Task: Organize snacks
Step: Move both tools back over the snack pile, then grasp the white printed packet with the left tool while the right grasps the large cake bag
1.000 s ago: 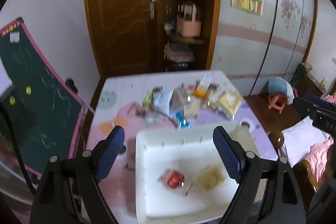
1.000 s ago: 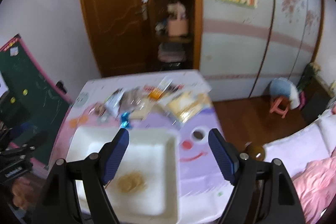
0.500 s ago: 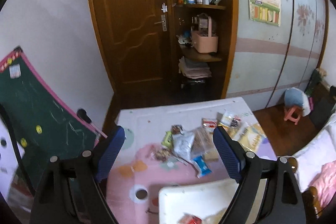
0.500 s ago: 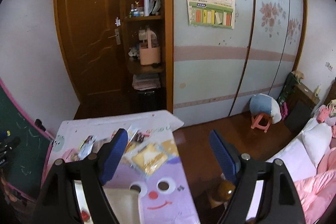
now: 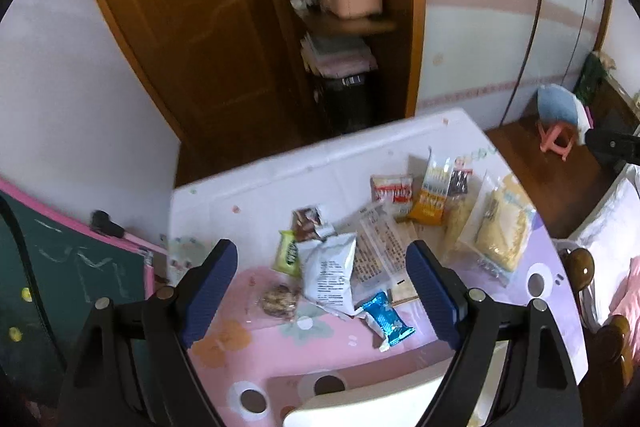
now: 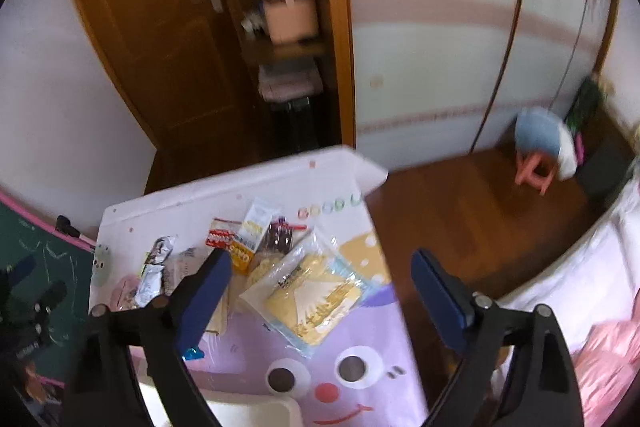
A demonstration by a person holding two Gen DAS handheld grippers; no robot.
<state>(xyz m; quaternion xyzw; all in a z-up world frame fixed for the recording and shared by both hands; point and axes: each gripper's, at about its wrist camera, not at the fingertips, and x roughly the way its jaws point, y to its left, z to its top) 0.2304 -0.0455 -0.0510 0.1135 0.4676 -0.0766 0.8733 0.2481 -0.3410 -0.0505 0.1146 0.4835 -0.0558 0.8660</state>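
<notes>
Overhead, we hold the left gripper (image 5: 322,281) above the table (image 5: 248,195) with its blue pads spread wide and pinching nothing; between the fingers lie the white snack bag (image 5: 330,273) and the clear printed packet (image 5: 378,251), with the blue foil wrapper (image 5: 387,319) nearer to us and the round cookie packet (image 5: 277,299) just beside the left pad (image 5: 208,291); farther off sit the green packet (image 5: 289,253), the red-and-white packet (image 5: 392,191) and the orange packet (image 5: 432,201); the large yellow bag (image 5: 498,227) lies right of the right finger; the white tray (image 5: 360,407) shows only its far rim at the near edge; our right gripper (image 6: 320,297) is likewise spread and empty, with the yellow bag (image 6: 312,301) lying between its fingers on the purple cartoon mat (image 6: 248,347), the other snacks off to the left.
</notes>
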